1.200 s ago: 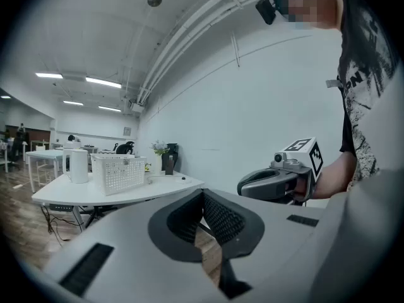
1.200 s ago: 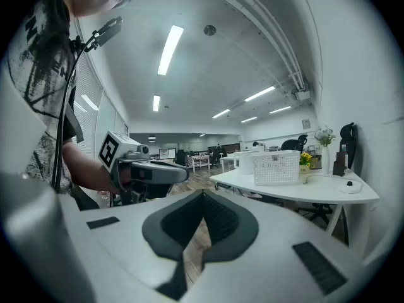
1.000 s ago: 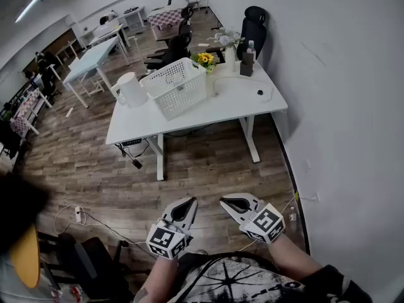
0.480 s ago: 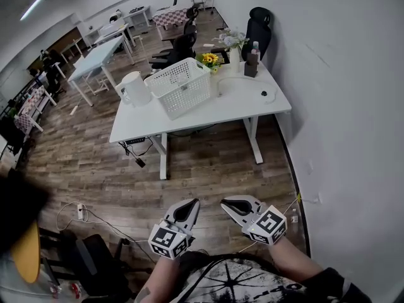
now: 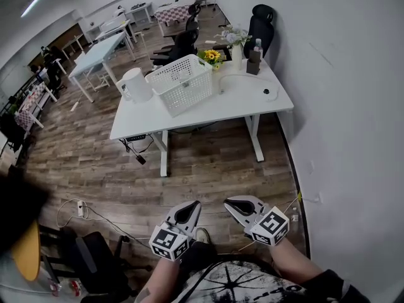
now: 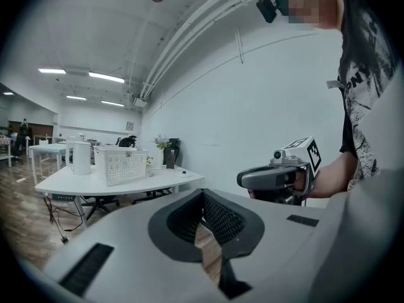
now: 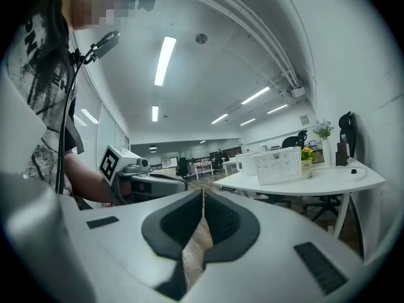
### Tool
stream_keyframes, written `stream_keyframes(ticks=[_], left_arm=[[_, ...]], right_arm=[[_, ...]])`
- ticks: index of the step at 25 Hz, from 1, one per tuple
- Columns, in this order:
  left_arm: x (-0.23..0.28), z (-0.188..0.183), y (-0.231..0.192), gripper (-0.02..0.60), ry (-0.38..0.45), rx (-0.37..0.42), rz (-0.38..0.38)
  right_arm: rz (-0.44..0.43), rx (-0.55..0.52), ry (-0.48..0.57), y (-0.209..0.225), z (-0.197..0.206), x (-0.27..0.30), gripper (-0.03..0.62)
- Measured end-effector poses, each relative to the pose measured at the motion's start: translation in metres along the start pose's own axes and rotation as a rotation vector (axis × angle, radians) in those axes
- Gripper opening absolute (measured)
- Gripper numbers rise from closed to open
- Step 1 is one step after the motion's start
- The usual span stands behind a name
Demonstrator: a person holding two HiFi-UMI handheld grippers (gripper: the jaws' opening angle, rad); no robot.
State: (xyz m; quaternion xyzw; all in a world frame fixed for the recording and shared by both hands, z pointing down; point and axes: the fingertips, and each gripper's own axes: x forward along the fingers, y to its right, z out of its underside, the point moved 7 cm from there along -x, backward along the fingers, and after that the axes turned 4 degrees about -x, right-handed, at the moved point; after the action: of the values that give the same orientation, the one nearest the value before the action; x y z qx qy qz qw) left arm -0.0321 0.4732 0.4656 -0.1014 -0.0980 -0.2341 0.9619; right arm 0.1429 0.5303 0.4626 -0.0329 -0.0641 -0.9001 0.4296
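Observation:
Both grippers are held side by side in front of the person, low over the wood floor, with nothing in them. In the head view, the left gripper [image 5: 192, 204] and the right gripper [image 5: 230, 202] point toward a white desk [image 5: 252, 103]. Each gripper's jaws are pressed together, seen in the left gripper view [image 6: 203, 197] and the right gripper view [image 7: 202, 197]. On the desk stand a white mesh basket [image 5: 182, 84], a white jug [image 5: 134, 86] and yellow flowers [image 5: 211, 57]. The desk is some way ahead of both grippers.
A white wall [image 5: 353, 106] runs along the right. A black office chair [image 5: 261, 24] stands behind the desk, with a dark bottle [image 5: 255, 57] on it. Cables and a power strip [image 5: 79, 213] lie on the floor at left. More tables stand farther back.
The desk has slid slightly lower and nearer in the head view, and both grippers sit a touch lower in the frame. Their jaws stay shut.

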Motion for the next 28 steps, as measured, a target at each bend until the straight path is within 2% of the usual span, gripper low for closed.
stream_keyframes(ticks=[5, 10, 21, 24, 28], left_arm=[[0.01, 0.003, -0.021, 0.009, 0.007, -0.017, 0.011], [0.031, -0.003, -0.057, 0.009, 0.014, -0.019, 0.056], [0.056, -0.043, -0.18, 0.01, 0.025, 0.008, 0.104], [0.058, -0.047, -0.213, 0.01, 0.014, 0.042, 0.1], [0.06, -0.043, -0.251, 0.01, -0.008, 0.049, 0.1]], right_arm=[[0.004, -0.011, -0.016, 0.007, 0.002, 0.016, 0.023], [0.025, -0.016, -0.029, 0.028, -0.004, 0.048, 0.023], [0.078, -0.045, -0.028, 0.073, -0.035, 0.156, 0.023], [0.089, -0.053, -0.026, 0.084, -0.039, 0.186, 0.023], [0.123, -0.066, -0.031, 0.105, -0.042, 0.216, 0.023]])
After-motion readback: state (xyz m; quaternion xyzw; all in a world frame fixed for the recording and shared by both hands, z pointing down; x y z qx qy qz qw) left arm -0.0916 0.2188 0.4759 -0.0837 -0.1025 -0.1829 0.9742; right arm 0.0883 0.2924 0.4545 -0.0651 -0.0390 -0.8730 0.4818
